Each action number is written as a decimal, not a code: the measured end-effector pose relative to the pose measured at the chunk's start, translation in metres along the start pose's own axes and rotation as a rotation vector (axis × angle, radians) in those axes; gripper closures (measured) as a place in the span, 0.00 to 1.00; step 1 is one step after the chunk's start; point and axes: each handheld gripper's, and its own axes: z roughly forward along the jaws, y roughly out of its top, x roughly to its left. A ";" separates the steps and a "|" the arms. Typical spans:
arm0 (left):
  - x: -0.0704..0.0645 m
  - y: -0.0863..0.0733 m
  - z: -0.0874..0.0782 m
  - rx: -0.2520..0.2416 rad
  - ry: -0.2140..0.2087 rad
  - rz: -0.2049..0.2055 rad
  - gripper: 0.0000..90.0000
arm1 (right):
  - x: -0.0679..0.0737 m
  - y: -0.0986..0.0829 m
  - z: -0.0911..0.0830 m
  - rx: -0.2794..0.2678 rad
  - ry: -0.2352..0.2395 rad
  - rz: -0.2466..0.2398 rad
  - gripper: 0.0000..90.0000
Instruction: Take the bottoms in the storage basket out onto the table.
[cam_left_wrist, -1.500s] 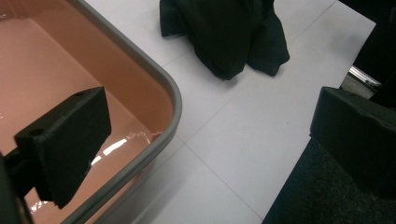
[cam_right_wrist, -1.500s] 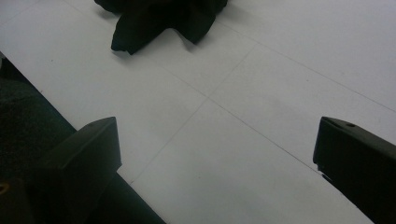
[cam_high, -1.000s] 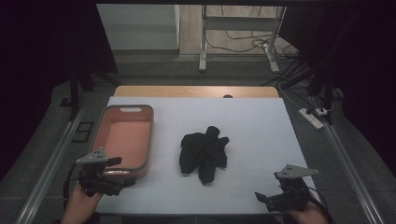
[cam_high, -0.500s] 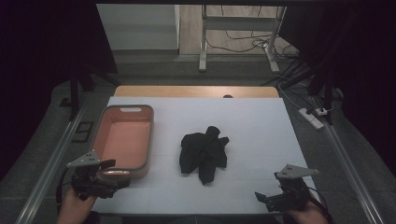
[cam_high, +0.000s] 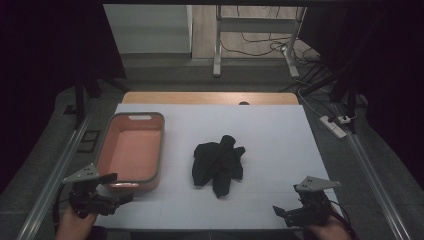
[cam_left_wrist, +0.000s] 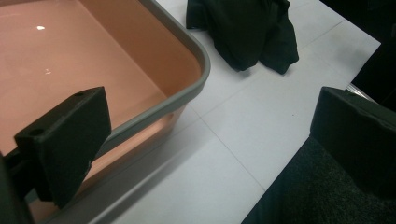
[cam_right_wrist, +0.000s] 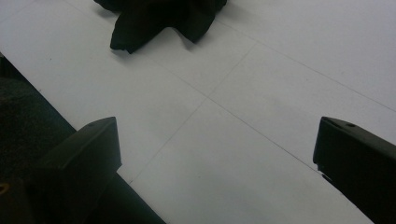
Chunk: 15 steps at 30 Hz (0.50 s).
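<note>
1. Your left gripper (cam_high: 112, 187) sits at the near-left corner of the table (cam_high: 280, 130), jaws spread wide, nothing btwn them.
2. In the left gripper view, one jaw hangs over the near rim of the pink tub (cam_left_wrist: 198, 56), the other off past the table's edge; whether a jaw touches the tub can't be told.
3. Your right gripper (cam_high: 280, 212) is at the near-right edge of the table, jaws also wide apart, holding nothing. In the right gripper view, just bare white tabletop (cam_right_wrist: 261, 140) lies btwn them.
4. Black cloth (cam_high: 218, 162) lies crumpled in a heap near the table's middle, just right of the tub and apart from it. Neither gripper touches it.
5. Cloth looks bunched and folded over itself, w/ a few pointed flaps sticking out: one toward the far side, some toward you. Matte, dark, no print that can be made out.
6. Left gripper view shows the cloth (cam_left_wrist: 245, 32) beyond the tub's corner; right gripper view catches its near flaps (cam_right_wrist: 159, 16) at the top, well ahead of the jaws.
7. Tub interior looks glossy, w/ a grey rim.
</note>
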 end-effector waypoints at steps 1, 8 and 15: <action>0.000 -0.001 -0.001 -0.001 0.001 -0.002 0.00 | 0.000 0.000 0.000 0.000 0.000 -0.001 0.01; 0.003 -0.006 -0.006 -0.010 0.008 -0.017 0.00 | 0.000 0.000 0.000 0.001 -0.001 -0.001 0.01; 0.005 -0.011 -0.008 -0.003 0.005 -0.029 0.00 | 0.000 0.000 0.000 0.001 -0.001 -0.002 0.01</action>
